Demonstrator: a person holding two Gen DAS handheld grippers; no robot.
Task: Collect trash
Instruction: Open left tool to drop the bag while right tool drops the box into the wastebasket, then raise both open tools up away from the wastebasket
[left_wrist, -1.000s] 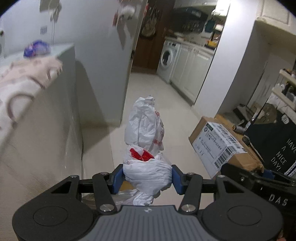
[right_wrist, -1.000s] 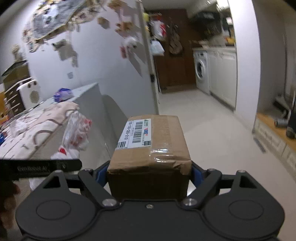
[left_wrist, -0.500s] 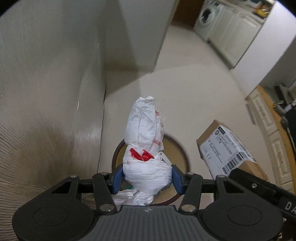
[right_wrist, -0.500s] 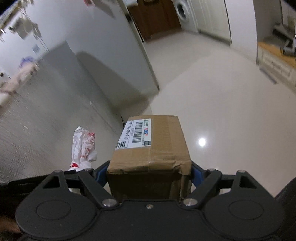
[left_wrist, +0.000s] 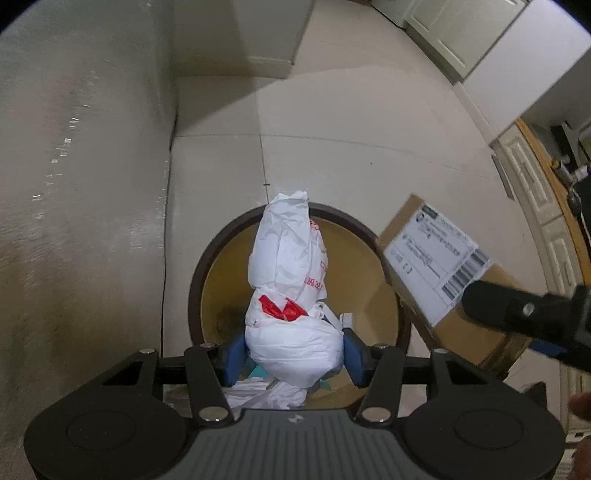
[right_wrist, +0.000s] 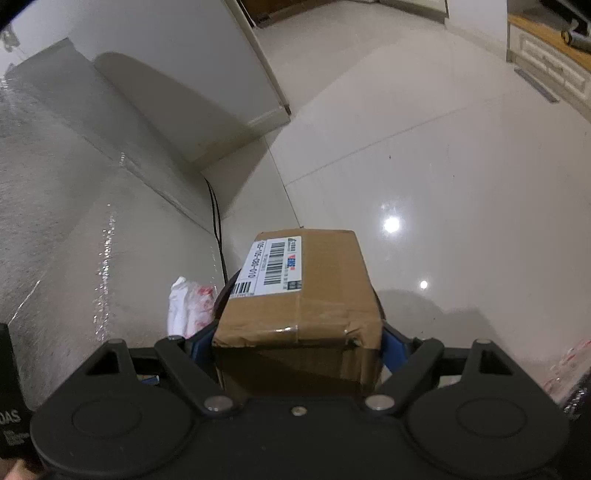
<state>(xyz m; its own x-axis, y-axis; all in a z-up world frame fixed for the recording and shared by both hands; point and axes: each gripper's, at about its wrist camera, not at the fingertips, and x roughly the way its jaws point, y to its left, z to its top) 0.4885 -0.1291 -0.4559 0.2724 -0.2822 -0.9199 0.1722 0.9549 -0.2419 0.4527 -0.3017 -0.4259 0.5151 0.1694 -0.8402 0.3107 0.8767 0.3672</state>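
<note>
My left gripper (left_wrist: 293, 356) is shut on a knotted white plastic bag (left_wrist: 290, 280) with red print, held right above a round brown bin (left_wrist: 197, 273) with a tan inside. White scraps lie in the bin's bottom. My right gripper (right_wrist: 297, 347) is shut on a taped cardboard box (right_wrist: 303, 291) with a barcode label. In the left wrist view that cardboard box (left_wrist: 436, 258) hangs over the bin's right rim. In the right wrist view the white bag (right_wrist: 188, 306) shows at the box's left.
A pale textured cabinet side (left_wrist: 74, 184) stands close on the left of the bin, with a black cable (right_wrist: 218, 229) running down its foot. Glossy tiled floor (right_wrist: 443, 166) stretches to the right. White cupboards (left_wrist: 535, 177) line the far right.
Both grippers have dropped from counter height and tipped downward with their loads. The view went from the hallway and washing machine to the floor, and the bin has come in under the bag.
</note>
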